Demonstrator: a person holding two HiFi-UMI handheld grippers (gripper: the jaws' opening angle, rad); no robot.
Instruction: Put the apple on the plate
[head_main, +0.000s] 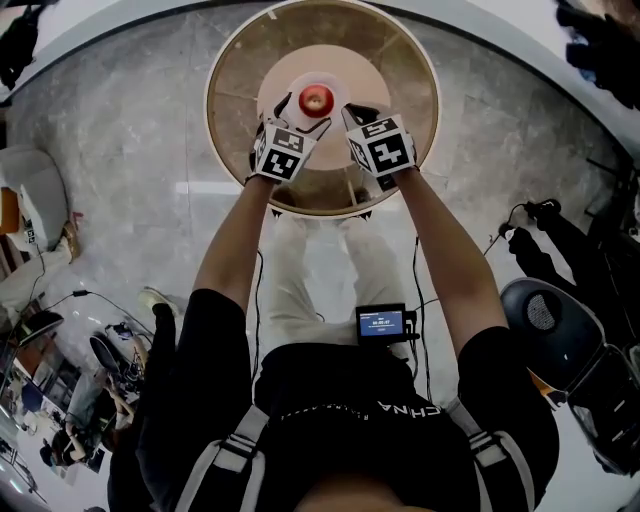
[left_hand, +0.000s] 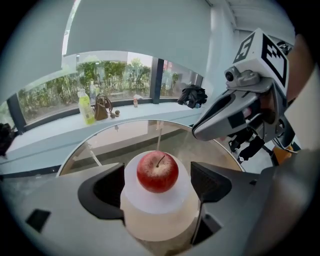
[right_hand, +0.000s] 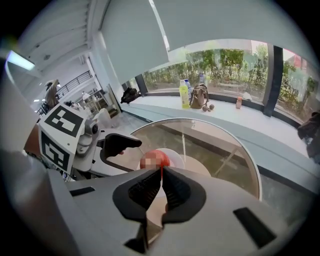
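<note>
The left gripper (left_hand: 158, 186) has its jaws spread wide, one dark pad on each side of a red apple (left_hand: 157, 172), and neither pad appears to touch the fruit. The apple stands upright, stem up, at the middle of a white plate (left_hand: 150, 202), and the plate rests on a round glass table (left_hand: 205, 147). Just beside it, the right gripper (right_hand: 161, 187) has its ribbed jaws pressed together with nothing between them. It points toward the apple from the other side, and its tips are short of the fruit. In the head view both grippers sit close together over the near half of the table. Beyond the table runs a pale windowsill (left_hand: 45, 132) with a yellow-green bottle (left_hand: 85, 107), a brown bag (left_hand: 102, 107) and a dark bundle (left_hand: 192, 95).
</note>
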